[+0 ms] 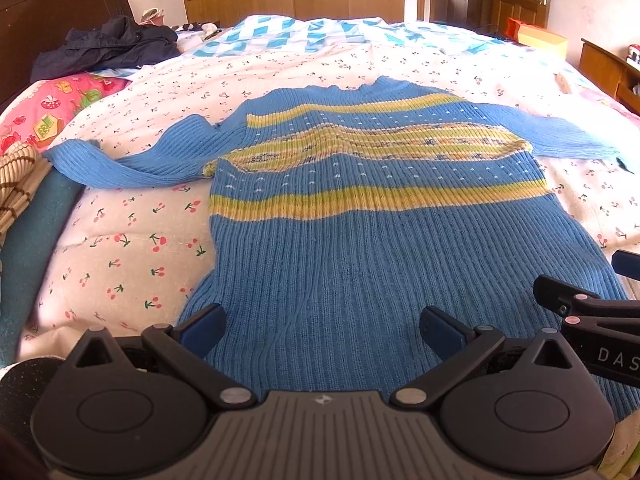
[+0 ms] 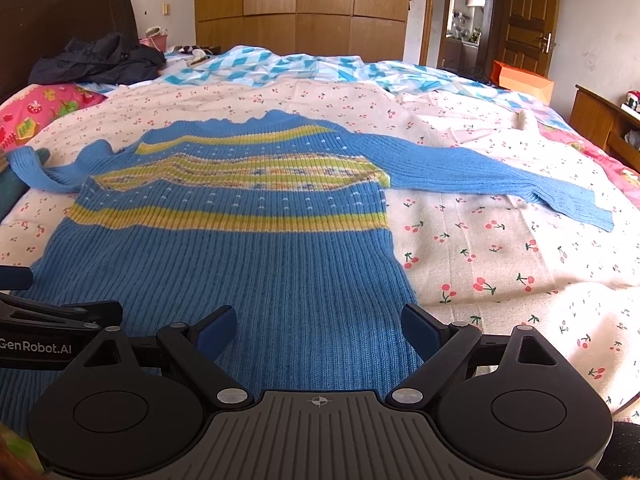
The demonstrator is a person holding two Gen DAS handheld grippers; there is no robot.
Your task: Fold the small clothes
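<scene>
Ribbed knit: blue sweater (image 1: 340, 264) with yellow bands, flat on your cherry-print quilt (image 2: 500, 264).
Left hand-held gripper (image 1: 322, 330): jaws apart.
Right hand-held gripper (image 2: 318, 330): jaws apart.

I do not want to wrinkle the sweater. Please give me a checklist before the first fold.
1. Sweater lies flat, front up, on the cherry-print quilt: ok.
2. Both sleeves spread out sideways: ok, though the left sleeve is slightly twisted.
3. Left gripper fingers open, empty: ok.
4. Right gripper fingers open, empty: ok.
5. Both grippers at the hem: ok.
6. Hem edge straight: cannot tell, hidden by the grippers.
</scene>
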